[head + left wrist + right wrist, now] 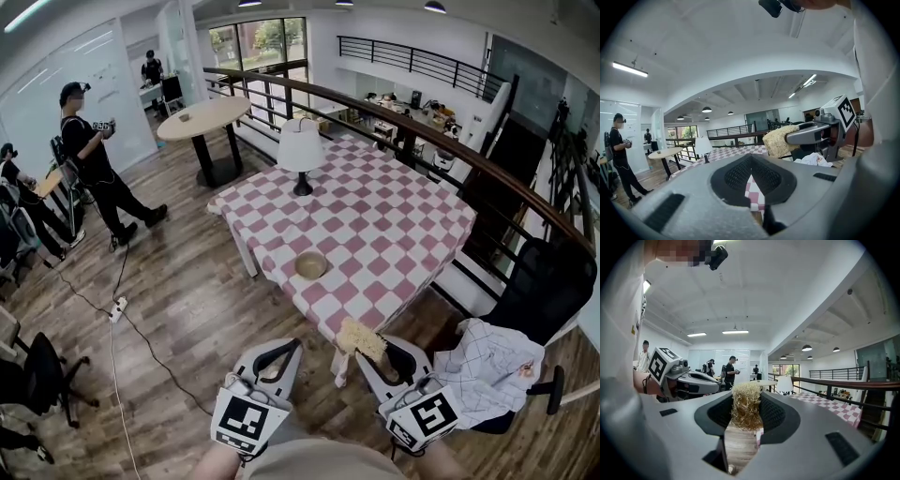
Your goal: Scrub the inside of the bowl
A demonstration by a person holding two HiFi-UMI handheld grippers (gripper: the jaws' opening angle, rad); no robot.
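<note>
A small tan bowl (310,265) sits near the front of the table with the red-and-white checked cloth (375,216). Both grippers hang low in front of the table's near corner, well short of the bowl. My right gripper (377,347) is shut on a straw-coloured loofah scrubber (361,339); in the right gripper view the scrubber (746,405) sticks up between the pads. My left gripper (274,354) is shut with nothing between its jaws, and its tips meet (752,158) in its own view. That view also shows the right gripper (820,133) with the scrubber (780,140).
A white table lamp (300,148) stands at the table's far side. A black chair draped with a checked cloth (492,361) is at the right. A round table (202,117), a curved railing (422,131), people at the left (89,155) and a floor cable (117,309) surround the area.
</note>
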